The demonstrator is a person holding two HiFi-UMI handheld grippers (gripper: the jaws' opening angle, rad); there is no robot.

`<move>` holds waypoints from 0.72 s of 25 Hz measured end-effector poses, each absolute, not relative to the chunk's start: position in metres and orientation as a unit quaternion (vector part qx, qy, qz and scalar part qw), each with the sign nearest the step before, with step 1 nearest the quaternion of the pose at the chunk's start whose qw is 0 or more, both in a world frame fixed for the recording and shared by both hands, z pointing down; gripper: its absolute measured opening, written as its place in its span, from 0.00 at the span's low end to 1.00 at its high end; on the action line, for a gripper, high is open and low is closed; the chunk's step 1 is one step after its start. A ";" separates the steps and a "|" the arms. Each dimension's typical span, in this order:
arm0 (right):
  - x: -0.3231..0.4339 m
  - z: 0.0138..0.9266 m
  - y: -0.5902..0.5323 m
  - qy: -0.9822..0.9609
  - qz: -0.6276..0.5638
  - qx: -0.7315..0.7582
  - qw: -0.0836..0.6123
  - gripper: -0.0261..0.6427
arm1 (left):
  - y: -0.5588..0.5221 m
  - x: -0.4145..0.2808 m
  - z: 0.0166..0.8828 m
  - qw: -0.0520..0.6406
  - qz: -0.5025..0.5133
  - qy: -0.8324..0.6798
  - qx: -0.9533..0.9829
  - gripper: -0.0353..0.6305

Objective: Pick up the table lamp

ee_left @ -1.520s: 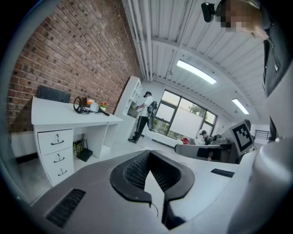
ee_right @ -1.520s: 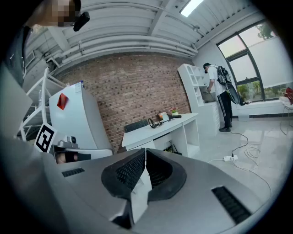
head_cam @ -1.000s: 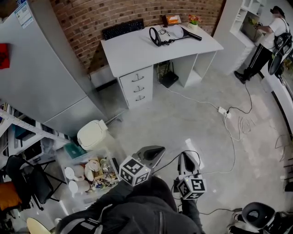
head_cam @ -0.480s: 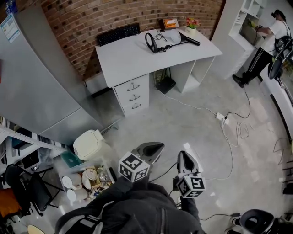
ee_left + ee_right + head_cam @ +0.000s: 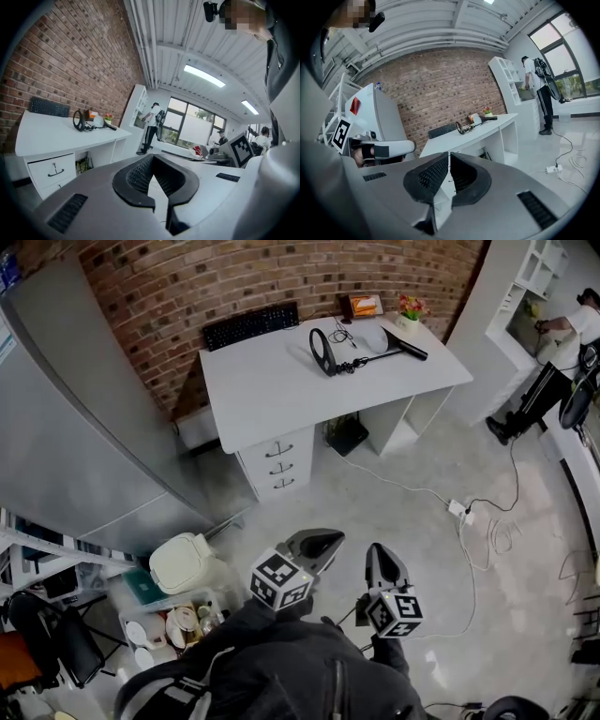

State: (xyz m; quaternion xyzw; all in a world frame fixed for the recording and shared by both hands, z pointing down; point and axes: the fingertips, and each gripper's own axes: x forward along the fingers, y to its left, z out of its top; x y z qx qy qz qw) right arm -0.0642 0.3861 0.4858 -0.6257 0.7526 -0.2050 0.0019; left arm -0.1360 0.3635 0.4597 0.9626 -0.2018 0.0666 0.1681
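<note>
The table lamp [image 5: 330, 351] is black, with a ring head and a thin arm, and lies on its side at the back right of the white desk [image 5: 272, 390]. It also shows far off in the left gripper view as the lamp [image 5: 80, 121] and in the right gripper view as the lamp [image 5: 464, 127]. My left gripper [image 5: 322, 542] and right gripper [image 5: 379, 556] are side by side over the floor, well short of the desk and pointing toward it. Both are shut with nothing in them, as the left gripper [image 5: 151, 158] and right gripper [image 5: 448, 154] show close up.
A black keyboard [image 5: 250, 324], an orange box [image 5: 365, 306] and a flower pot [image 5: 411, 308] also sit on the desk, which has drawers [image 5: 279, 468] below. A grey cabinet [image 5: 75, 427] stands left. A white bin [image 5: 184, 562], a power strip [image 5: 459, 510] with cables, and a person [image 5: 562, 343] are nearby.
Both grippers and the view have moved forward across the floor toward the desk. The jaws of both stay shut and empty.
</note>
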 end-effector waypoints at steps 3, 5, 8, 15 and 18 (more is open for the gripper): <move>-0.066 0.487 0.356 0.752 -0.204 -0.626 0.001 0.06 | 0.333 -0.139 0.461 0.170 0.063 -0.203 0.962 0.06; -0.067 0.487 0.340 0.752 -0.205 -0.627 0.001 0.06 | 0.314 -0.140 0.461 0.171 0.061 -0.204 0.962 0.06; -0.064 0.490 0.322 0.747 -0.207 -0.632 0.001 0.06 | 0.292 -0.138 0.461 0.168 0.062 -0.198 0.964 0.06; -0.059 0.492 0.298 0.733 -0.213 -0.646 -0.003 0.06 | 0.270 -0.132 0.469 0.181 0.070 -0.179 0.964 0.06; -0.058 0.496 0.302 0.731 -0.223 -0.645 -0.007 0.06 | 0.272 -0.129 0.473 0.193 0.076 -0.172 0.963 0.06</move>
